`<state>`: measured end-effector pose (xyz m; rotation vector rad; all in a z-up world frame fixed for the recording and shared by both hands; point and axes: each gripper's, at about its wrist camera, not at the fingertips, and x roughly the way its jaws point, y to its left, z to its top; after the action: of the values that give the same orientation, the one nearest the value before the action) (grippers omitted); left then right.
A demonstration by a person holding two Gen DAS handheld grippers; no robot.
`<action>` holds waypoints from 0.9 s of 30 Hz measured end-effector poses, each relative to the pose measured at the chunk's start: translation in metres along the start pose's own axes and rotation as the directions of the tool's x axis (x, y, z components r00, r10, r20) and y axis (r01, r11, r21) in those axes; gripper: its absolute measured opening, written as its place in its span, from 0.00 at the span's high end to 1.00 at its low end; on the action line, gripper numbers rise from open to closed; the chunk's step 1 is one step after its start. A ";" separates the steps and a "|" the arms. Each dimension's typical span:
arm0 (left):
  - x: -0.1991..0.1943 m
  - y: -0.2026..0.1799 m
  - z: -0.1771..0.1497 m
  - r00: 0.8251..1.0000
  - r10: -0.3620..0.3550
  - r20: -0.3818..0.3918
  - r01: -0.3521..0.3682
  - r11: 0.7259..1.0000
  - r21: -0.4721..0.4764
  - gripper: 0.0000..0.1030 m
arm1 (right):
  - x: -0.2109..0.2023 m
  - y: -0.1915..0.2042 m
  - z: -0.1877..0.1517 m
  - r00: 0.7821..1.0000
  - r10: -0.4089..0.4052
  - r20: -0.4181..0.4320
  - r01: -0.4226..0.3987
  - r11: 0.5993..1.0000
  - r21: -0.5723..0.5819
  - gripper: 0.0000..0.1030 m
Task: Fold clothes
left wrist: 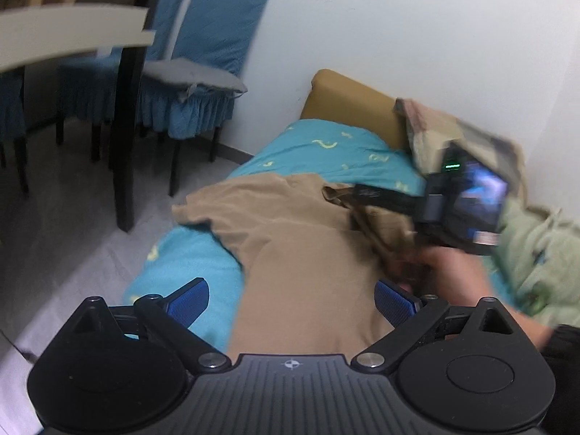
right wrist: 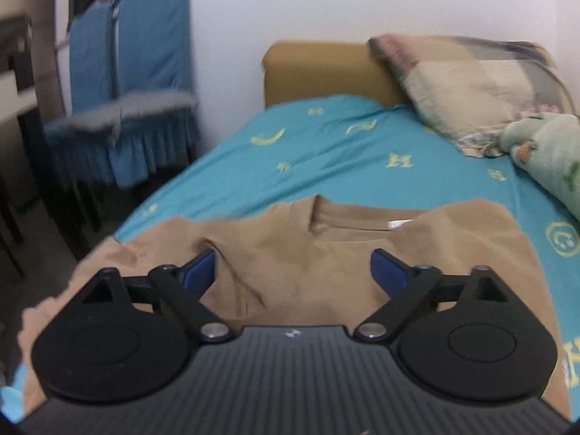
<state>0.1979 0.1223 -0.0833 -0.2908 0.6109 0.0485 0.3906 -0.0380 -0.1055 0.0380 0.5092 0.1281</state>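
Early in the fold, by the look of it — brown T-shirt [right wrist: 301, 253] spread on the bed, collar toward the headboard in the right wrist view, nothing tucked or doubled over yet. Right gripper [right wrist: 291, 272] wide open over the chest of the shirt, blue pads apart, no cloth pinched between them. Left gripper [left wrist: 291, 299] likewise open, hovering above the lower half of the shirt at the bottom centre of its frame, pads clear of the fabric. Right hand [left wrist: 453, 275] visible at the right edge of the left wrist view, wrapped round its tool just above the rumpled side of the shirt.

Next move, probably: a pinch on a sleeve or shoulder edge on each side, then a lift inward toward the middle — needs the pads dropped right to the cloth, one layer only, sheet left behind.

Surface soft and giving: turquoise sheet [right wrist: 344, 152] with yellow prints, likely to bunch under a drag. Patchwork pillow [right wrist: 467, 87] at upper right, green plush toy [right wrist: 543, 145] beside it. Mustard headboard [right wrist: 319, 72] against a white wall [right wrist: 326, 0]. Blue-covered chair [right wrist: 127, 83] at upper left, just off the bed; dark table leg [left wrist: 127, 127] in the left wrist view.
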 end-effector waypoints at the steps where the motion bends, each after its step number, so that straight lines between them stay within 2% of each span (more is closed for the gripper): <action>1: -0.001 0.000 0.000 1.000 -0.003 0.005 0.003 1.000 -0.003 0.05 | -0.010 -0.004 0.000 1.000 0.022 0.009 -0.022 0.999 0.023 0.11; 5: -0.006 0.000 -0.001 1.000 -0.014 0.024 0.014 1.000 -0.013 0.05 | -0.061 -0.011 0.007 0.996 0.067 0.057 -0.067 0.998 0.012 0.11; 7: -0.009 -0.009 -0.002 0.999 -0.020 0.025 0.020 1.000 0.019 0.05 | -0.096 -0.021 0.012 0.995 0.071 0.076 -0.073 0.997 0.019 0.11; 11: -0.021 -0.027 -0.009 0.999 -0.036 0.035 0.035 0.999 0.038 0.05 | -0.179 -0.051 0.014 0.991 0.087 0.098 -0.095 0.992 0.088 0.11; 14: -0.030 -0.044 -0.018 0.997 -0.077 0.009 0.077 0.996 0.054 0.05 | -0.252 -0.081 0.006 0.991 0.098 0.093 -0.108 0.988 0.112 0.11; 18: -0.056 -0.064 -0.034 0.989 -0.144 -0.018 0.145 0.987 0.074 0.05 | -0.346 -0.119 -0.025 0.990 0.095 0.102 -0.104 0.991 0.083 0.11; 21: -0.081 -0.083 -0.046 0.982 -0.189 -0.018 0.190 0.975 0.117 0.05 | -0.394 -0.137 -0.056 0.994 0.040 0.099 -0.048 0.996 0.080 0.11; 25: -0.100 -0.110 -0.064 0.974 -0.221 -0.052 0.227 0.956 0.185 0.05 | -0.431 -0.165 -0.092 0.995 0.020 0.103 -0.044 0.970 0.240 0.11; 27: -0.107 -0.122 -0.074 0.963 -0.254 -0.094 0.268 0.943 0.198 0.07 | -0.438 -0.177 -0.097 0.995 0.003 0.103 -0.034 0.954 0.297 0.12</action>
<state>0.0843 -0.0115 -0.0488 -0.1679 0.6338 -0.2817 -0.0161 -0.2706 0.0094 0.3438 0.4229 0.0663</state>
